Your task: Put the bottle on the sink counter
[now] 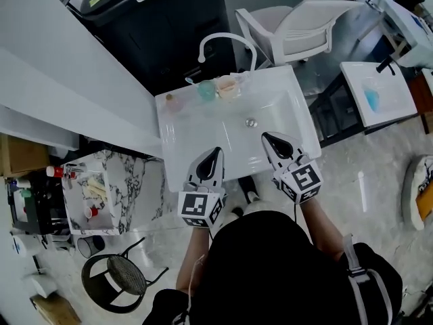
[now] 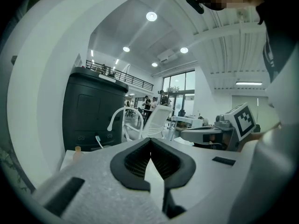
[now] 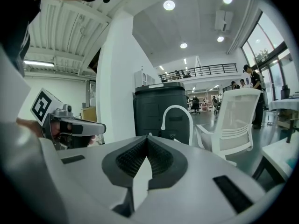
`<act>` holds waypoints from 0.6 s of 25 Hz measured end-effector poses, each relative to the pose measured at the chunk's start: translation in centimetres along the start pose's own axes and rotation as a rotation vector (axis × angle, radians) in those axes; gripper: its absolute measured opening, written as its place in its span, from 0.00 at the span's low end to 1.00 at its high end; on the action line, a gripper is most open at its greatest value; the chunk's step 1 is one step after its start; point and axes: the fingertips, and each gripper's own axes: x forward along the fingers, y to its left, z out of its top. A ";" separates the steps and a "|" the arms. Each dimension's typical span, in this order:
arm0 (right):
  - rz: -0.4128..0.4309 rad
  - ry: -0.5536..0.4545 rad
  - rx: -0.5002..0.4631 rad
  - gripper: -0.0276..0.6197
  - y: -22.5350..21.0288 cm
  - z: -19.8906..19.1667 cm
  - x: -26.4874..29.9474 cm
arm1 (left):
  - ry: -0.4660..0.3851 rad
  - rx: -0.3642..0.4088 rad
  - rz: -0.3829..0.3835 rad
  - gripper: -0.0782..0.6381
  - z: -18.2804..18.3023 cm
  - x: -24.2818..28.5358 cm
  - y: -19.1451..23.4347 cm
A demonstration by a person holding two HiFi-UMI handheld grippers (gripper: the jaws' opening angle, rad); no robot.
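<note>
A small peach-coloured bottle (image 1: 172,102) stands upright on the back left corner of the white sink counter (image 1: 298,107). It also shows low at the left in the left gripper view, as the bottle (image 2: 77,150). My left gripper (image 1: 215,152) hovers over the sink's front edge, shut and empty. My right gripper (image 1: 269,138) hangs beside it over the basin's front right, also shut with nothing held. In the left gripper view the left gripper (image 2: 150,141) has its pads together. In the right gripper view the right gripper (image 3: 147,139) does too. Both are well short of the bottle.
A curved white faucet (image 1: 226,42) rises behind the basin. Next to the bottle stand a teal cup (image 1: 206,90) and a pink cup (image 1: 227,87). Behind are a black cabinet (image 1: 169,26) and a white chair (image 1: 298,29). A marble shelf (image 1: 115,188) stands at the left.
</note>
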 end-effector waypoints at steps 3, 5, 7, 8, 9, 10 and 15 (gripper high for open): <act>-0.012 -0.004 0.001 0.05 2.2 -0.4 -1.6 | -0.003 0.004 -0.011 0.13 -0.7 -2.5 -0.5; -0.022 -0.007 -0.003 0.05 3.7 -0.5 -2.7 | -0.008 0.003 -0.014 0.13 -1.2 -4.1 -0.7; -0.030 -0.008 -0.005 0.05 5.0 -0.8 -3.7 | -0.007 -0.004 -0.015 0.13 -1.7 -5.6 -0.9; -0.034 -0.007 -0.003 0.05 5.6 -1.0 -4.3 | -0.005 -0.006 -0.016 0.13 -2.0 -6.4 -1.0; -0.038 -0.006 -0.002 0.05 6.2 -1.2 -4.9 | -0.004 -0.008 -0.018 0.13 -2.3 -7.2 -1.1; -0.043 -0.006 0.001 0.05 6.8 -1.3 -5.4 | -0.004 -0.009 -0.020 0.13 -2.5 -7.8 -1.3; -0.074 -0.028 0.026 0.05 8.6 -1.4 -8.3 | -0.009 -0.004 -0.039 0.13 -3.2 -10.5 -2.4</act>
